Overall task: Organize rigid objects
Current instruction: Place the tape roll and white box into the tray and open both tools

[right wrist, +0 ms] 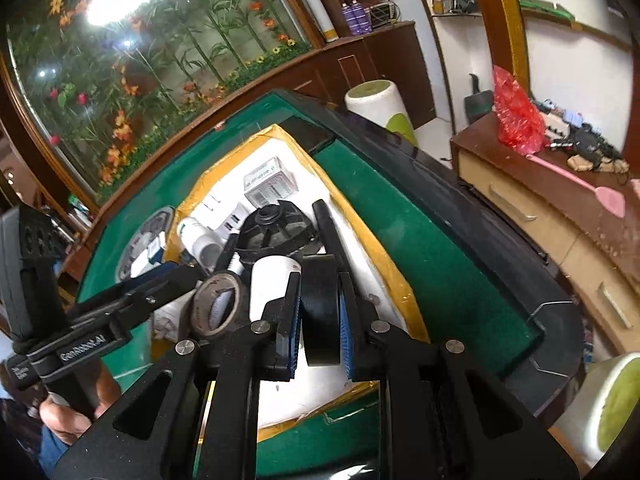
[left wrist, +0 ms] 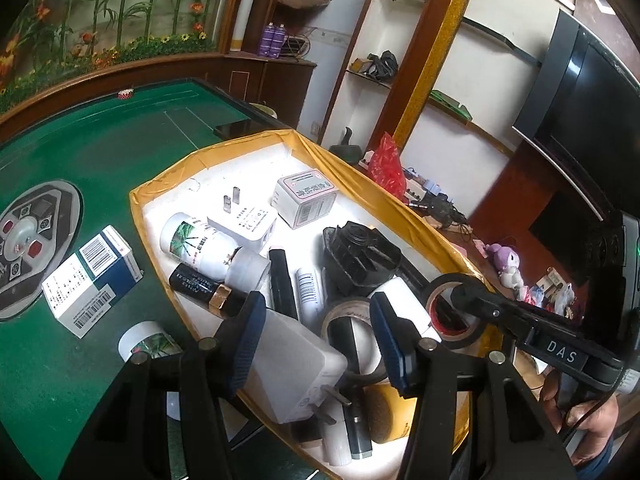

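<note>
Tape roll (right wrist: pixel 320 316) is pinched in my right gripper (right wrist: pixel 320 330); left gripper (left wrist: pixel 316 340) hangs apart; box (left wrist: pixel 400 208) nearly full, blue carton (left wrist: pixel 90 276) waits outside.

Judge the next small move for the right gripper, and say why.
Probably open the jaws and let go. The right gripper is shut on the black tape roll, which already hangs low over the yellow-taped foam box, beside the brown tape roll.
</note>
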`<move>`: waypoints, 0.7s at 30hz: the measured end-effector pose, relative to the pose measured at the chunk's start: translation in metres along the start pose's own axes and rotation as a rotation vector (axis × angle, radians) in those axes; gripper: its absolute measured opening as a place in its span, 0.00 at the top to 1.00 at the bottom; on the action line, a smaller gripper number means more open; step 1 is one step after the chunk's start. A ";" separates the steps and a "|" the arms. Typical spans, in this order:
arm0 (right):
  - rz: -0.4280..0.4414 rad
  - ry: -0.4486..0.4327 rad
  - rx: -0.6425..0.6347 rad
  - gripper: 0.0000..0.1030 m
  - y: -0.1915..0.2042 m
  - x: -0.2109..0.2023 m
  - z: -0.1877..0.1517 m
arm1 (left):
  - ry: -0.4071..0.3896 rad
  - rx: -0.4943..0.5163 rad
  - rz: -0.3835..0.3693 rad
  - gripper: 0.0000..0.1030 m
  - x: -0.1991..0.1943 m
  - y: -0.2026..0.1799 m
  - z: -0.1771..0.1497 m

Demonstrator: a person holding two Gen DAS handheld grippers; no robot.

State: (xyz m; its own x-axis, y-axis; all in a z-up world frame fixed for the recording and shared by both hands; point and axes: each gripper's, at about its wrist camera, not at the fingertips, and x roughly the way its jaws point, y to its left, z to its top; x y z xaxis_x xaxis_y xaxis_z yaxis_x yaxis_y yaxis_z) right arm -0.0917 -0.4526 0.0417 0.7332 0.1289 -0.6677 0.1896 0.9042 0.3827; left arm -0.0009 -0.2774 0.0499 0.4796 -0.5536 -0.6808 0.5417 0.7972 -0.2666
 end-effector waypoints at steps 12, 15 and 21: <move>-0.066 -0.064 -0.010 0.68 0.004 -0.024 0.007 | -0.039 0.013 0.010 0.40 -0.009 -0.005 -0.003; -0.060 -0.070 -0.014 0.68 0.008 -0.028 0.007 | -0.050 0.030 0.018 0.40 -0.010 -0.008 -0.003; -0.056 -0.074 -0.026 0.68 0.015 -0.032 0.007 | -0.059 0.051 0.025 0.40 -0.012 -0.012 -0.003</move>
State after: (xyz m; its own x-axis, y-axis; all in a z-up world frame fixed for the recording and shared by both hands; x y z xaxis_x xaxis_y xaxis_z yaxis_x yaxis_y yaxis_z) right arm -0.1076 -0.4455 0.0729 0.7686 0.0481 -0.6379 0.2153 0.9195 0.3288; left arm -0.0157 -0.2798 0.0595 0.5328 -0.5478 -0.6450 0.5625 0.7987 -0.2137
